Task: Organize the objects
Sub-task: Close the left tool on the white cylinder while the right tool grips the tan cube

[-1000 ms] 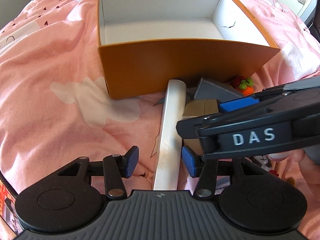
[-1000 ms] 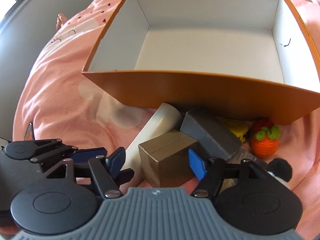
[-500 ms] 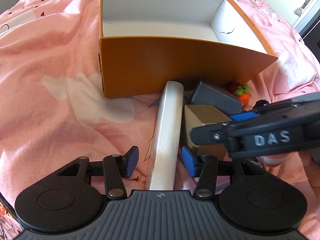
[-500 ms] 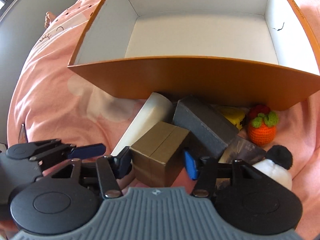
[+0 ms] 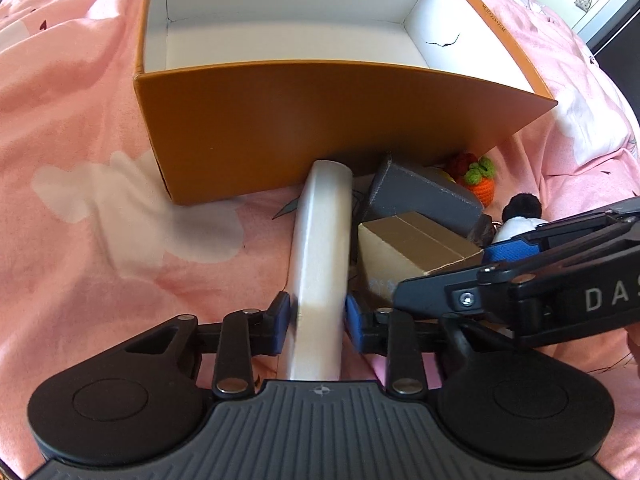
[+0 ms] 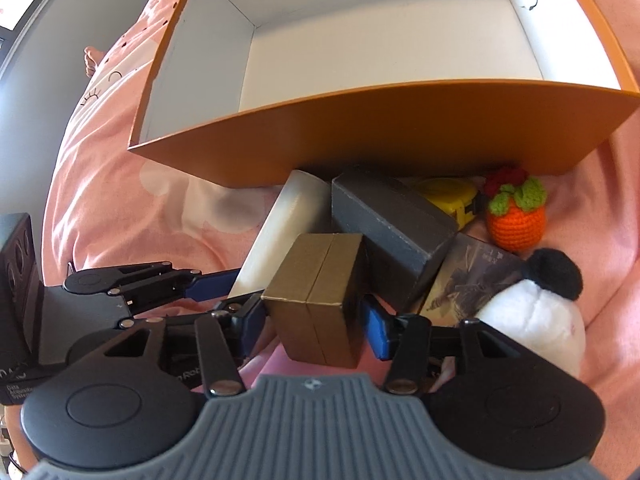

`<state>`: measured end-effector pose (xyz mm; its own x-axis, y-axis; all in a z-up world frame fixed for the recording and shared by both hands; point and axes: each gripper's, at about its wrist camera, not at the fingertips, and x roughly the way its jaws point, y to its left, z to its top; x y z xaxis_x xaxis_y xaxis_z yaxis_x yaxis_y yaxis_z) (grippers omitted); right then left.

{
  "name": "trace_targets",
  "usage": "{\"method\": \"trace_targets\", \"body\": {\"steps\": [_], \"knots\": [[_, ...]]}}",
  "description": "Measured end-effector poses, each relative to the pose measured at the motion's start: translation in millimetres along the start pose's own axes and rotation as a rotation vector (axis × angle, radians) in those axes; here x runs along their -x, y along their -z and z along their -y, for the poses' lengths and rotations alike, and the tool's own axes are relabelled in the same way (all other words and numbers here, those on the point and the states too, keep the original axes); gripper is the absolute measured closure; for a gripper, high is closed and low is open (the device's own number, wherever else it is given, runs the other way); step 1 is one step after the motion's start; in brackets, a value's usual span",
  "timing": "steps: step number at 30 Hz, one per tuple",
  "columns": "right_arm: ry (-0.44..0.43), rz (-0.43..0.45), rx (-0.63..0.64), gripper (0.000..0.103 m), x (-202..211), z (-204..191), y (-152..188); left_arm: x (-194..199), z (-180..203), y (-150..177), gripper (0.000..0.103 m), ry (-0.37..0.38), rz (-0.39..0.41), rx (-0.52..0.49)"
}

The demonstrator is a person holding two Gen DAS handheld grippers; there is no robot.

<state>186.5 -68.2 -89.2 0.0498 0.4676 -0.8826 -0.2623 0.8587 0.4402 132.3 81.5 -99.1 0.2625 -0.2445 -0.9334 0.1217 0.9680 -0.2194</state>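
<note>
An empty orange box [image 5: 320,128] with a white inside stands on the pink bedspread; it also shows in the right wrist view [image 6: 400,132]. My left gripper [image 5: 318,320] is shut on a long white box [image 5: 324,248] lying in front of it. My right gripper [image 6: 312,322] has its jaws around a small gold box [image 6: 320,296], with the pads touching or nearly touching its sides. A dark grey box [image 6: 388,220] leans behind the gold box [image 5: 412,244].
Right of the boxes lie a yellow object [image 6: 448,196], an orange crocheted fruit [image 6: 516,220], a dark card [image 6: 468,280] and a white and black plush [image 6: 532,308]. The pink bedspread [image 5: 80,200] spreads to the left.
Both grippers moved forward and closed in. The left jaws went from open beside the white box to shut on it. The right jaws narrowed around the gold box.
</note>
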Motion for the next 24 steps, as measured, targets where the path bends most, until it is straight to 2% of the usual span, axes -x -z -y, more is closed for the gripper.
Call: {"method": "trace_targets", "body": {"steps": [3,7,14,18,21,24], "knots": [[-0.01,-0.02,0.0,0.044,-6,-1,-7,-1,-2,-2,0.069,0.011,-0.008,0.001],[-0.035,-0.062,-0.055,0.042,-16,4,-16,-2,6,-5,0.072,-0.026,-0.011,-0.047],[-0.065,-0.098,-0.151,0.037,-24,14,-17,0,13,-2,0.072,-0.06,-0.001,-0.074],[-0.089,-0.054,-0.231,0.028,-20,21,-16,-2,23,0,0.07,-0.071,-0.002,-0.109],[-0.063,-0.011,-0.231,0.028,-15,20,-18,-4,25,-2,0.07,-0.079,-0.002,-0.092],[-0.062,-0.038,-0.233,0.028,-25,18,-17,-5,26,-2,0.07,-0.084,-0.002,-0.086]]}}
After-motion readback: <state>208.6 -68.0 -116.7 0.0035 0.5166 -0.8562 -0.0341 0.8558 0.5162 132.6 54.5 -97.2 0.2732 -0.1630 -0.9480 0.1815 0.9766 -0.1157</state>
